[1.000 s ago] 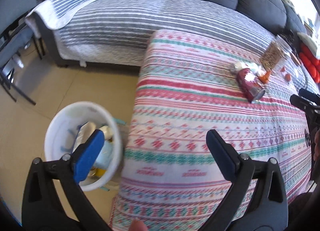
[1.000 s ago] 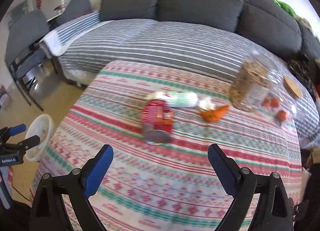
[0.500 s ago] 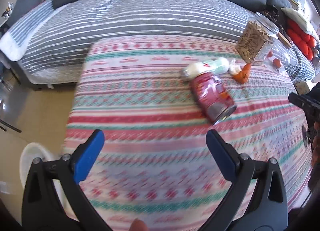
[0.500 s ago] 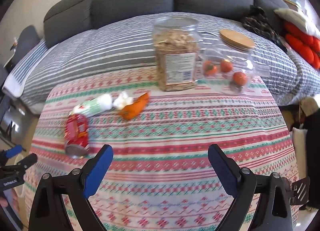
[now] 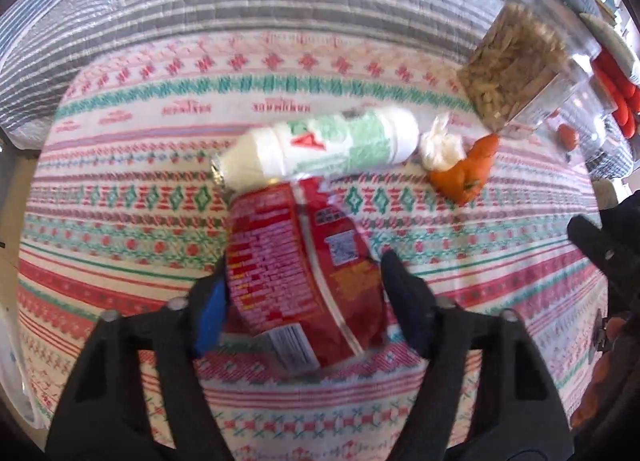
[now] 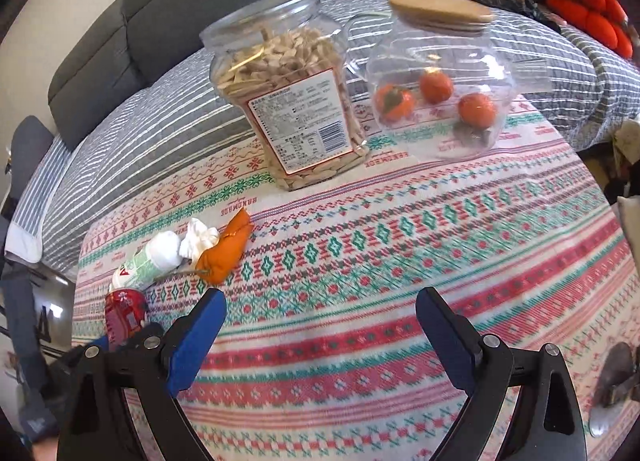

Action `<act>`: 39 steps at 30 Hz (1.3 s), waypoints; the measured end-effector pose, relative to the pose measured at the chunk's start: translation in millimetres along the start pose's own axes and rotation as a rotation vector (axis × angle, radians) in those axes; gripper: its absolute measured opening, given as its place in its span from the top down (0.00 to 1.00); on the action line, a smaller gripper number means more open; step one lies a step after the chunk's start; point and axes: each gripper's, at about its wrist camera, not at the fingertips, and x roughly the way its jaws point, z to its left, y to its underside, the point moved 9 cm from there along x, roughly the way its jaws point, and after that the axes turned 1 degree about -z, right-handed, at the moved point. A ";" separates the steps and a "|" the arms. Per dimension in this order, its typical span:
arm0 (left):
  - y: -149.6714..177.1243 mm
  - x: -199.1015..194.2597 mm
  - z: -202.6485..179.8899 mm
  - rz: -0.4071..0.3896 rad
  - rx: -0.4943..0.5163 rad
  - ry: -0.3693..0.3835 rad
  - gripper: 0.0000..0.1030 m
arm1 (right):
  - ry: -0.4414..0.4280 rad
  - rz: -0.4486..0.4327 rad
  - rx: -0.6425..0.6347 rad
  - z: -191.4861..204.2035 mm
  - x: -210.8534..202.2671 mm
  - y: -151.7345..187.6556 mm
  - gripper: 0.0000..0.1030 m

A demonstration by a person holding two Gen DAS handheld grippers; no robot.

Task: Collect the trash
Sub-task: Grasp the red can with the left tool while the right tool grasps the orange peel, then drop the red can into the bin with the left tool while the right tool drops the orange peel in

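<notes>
A red snack canister (image 5: 296, 261) lies on its side on the patterned tablecloth (image 5: 120, 189). My left gripper (image 5: 304, 289) has its fingers on both sides of the canister and touching it. Behind it lie a white and green bottle (image 5: 320, 149), a crumpled white tissue (image 5: 440, 145) and an orange peel (image 5: 464, 173). In the right wrist view the canister (image 6: 124, 309), bottle (image 6: 152, 261), tissue (image 6: 200, 237) and peel (image 6: 228, 249) lie at the left. My right gripper (image 6: 320, 325) is open and empty above the cloth (image 6: 400, 261).
A clear jar of seeds (image 6: 288, 101) and a clear jar with a wooden lid holding three oranges (image 6: 436, 85) stand at the table's far side. A grey sofa with a striped cover (image 6: 160, 109) lies behind. The seed jar also shows in the left wrist view (image 5: 516, 65).
My left gripper has swung from the white bin to the table and closed in around the red canister. My right gripper has turned right and moved nearer the jars.
</notes>
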 end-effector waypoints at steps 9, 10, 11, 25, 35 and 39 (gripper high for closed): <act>17.9 -28.8 20.4 -0.092 0.098 0.048 0.36 | -0.096 0.025 -0.105 50.6 38.7 -16.9 0.17; 19.6 -34.0 23.7 -0.099 0.105 0.052 0.36 | -0.102 0.030 -0.100 52.9 41.9 -17.5 0.24; 21.2 -38.7 25.7 -0.107 0.113 0.056 0.36 | -0.107 0.040 -0.089 55.5 47.1 -17.4 0.27; 59.1 -84.4 85.7 -0.141 0.106 0.053 0.36 | -0.184 0.084 -0.212 93.7 52.4 11.2 0.78; 95.4 -133.7 132.4 -0.173 0.071 0.040 0.36 | -0.187 0.113 -0.250 91.6 -15.2 38.9 0.79; 108.1 -153.0 154.2 -0.194 0.042 0.038 0.36 | -0.207 0.104 -0.248 100.2 -42.0 51.2 0.79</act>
